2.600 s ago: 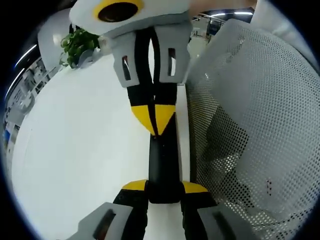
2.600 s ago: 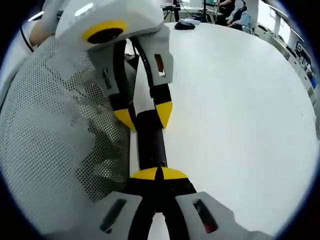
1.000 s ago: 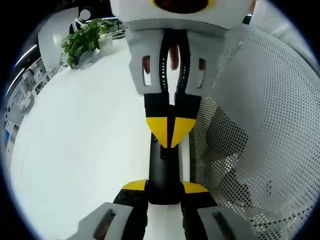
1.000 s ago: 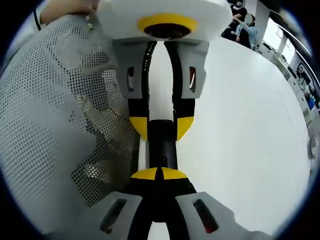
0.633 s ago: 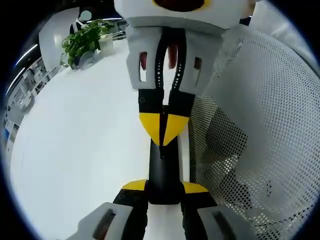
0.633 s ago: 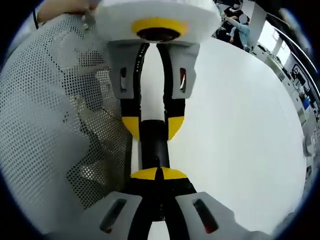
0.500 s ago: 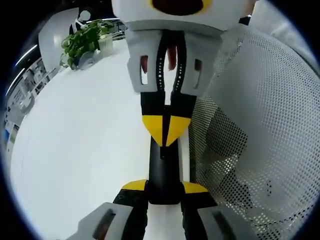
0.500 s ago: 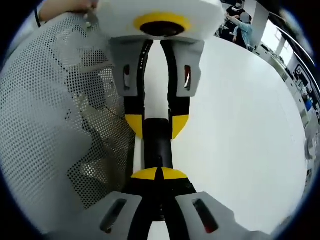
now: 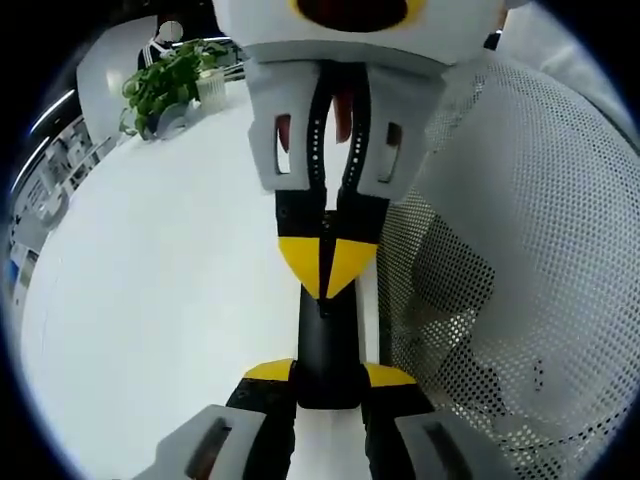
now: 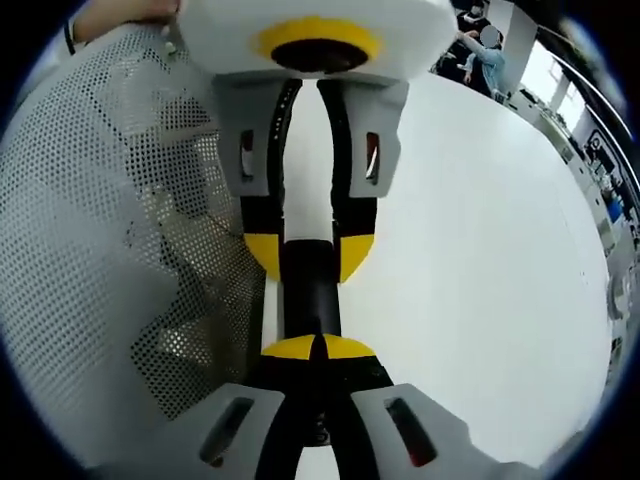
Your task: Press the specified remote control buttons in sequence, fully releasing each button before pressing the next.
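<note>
Compared with half a second ago, the right gripper [image 9: 326,270] is sitting slightly lower on the black remote control [image 9: 327,340] in the left gripper view, its jaws pressed together, tips touching the remote. The left gripper [image 10: 308,258] is pinching the remote's end. The remote is lying on the white table [image 9: 150,290], just beside a perforated mesh basket [image 9: 520,260].

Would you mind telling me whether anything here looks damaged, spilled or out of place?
Nothing stands out. The slim black remote control lies flat on the white table, beside the white perforated mesh basket; left gripper clamps one end, right gripper is shut above it.
</note>
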Tool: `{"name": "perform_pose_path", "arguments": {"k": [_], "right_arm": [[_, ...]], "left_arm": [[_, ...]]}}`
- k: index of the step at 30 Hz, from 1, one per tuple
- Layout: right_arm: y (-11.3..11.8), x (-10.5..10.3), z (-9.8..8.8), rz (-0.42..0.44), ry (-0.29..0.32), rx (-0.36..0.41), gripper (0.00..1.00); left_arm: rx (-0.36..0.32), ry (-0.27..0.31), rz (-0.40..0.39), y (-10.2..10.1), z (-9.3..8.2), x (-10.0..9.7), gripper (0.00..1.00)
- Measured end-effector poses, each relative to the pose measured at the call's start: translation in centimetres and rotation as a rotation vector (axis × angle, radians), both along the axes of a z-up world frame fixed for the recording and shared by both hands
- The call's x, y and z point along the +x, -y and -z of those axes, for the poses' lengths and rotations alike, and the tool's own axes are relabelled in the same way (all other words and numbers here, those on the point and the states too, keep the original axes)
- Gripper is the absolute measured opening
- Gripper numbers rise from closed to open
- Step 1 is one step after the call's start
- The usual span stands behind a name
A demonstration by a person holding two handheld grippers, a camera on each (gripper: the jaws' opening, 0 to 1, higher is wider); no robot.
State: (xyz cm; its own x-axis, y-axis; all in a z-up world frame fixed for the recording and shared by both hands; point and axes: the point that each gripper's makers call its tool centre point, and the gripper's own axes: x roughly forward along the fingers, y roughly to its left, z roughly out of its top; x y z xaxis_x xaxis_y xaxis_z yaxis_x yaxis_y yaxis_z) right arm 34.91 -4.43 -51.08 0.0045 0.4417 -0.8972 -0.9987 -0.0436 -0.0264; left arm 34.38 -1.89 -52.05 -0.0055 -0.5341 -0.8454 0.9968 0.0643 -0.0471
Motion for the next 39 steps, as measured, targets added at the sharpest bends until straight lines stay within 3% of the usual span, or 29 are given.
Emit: {"name": "perform_pose_path", "arguments": {"k": [2,3,6,14,17,24,35,39], "right_arm": [[0.0,-0.1,0.0,-0.031,0.015,-0.016,0.00],[0.0,-0.1,0.0,-0.090,0.048,-0.029,0.00],[0.0,-0.4,-0.1,-0.154,0.120,-0.023,0.00],[0.2,-0.6,-0.3,-0.004,0.030,0.041,0.00],[0.1,-0.5,-0.3,-0.020,0.056,0.047,0.00],[-0.7,-0.3,-0.2,0.002,0.029,0.048,0.00],[-1.2,-0.3,-0.2,-0.033,0.033,0.036,0.00],[-1.3,-0.5,-0.2,-0.035,0.075,0.061,0.00]], "left_arm": [[-0.001,0.001,0.003,0.0,0.0,0.0,0.25],[-0.002,0.003,0.006,0.0,0.0,0.0,0.25],[0.000,0.007,0.007,0.0,0.0,-0.1,0.25],[-0.006,0.003,0.006,0.0,0.0,0.0,0.25],[-0.005,0.004,0.011,0.0,0.0,0.0,0.25],[0.000,0.009,0.018,0.0,0.0,0.0,0.25],[0.000,0.008,0.020,0.0,0.0,0.0,0.25],[0.002,0.008,0.021,0.0,0.0,0.0,0.25]]}}
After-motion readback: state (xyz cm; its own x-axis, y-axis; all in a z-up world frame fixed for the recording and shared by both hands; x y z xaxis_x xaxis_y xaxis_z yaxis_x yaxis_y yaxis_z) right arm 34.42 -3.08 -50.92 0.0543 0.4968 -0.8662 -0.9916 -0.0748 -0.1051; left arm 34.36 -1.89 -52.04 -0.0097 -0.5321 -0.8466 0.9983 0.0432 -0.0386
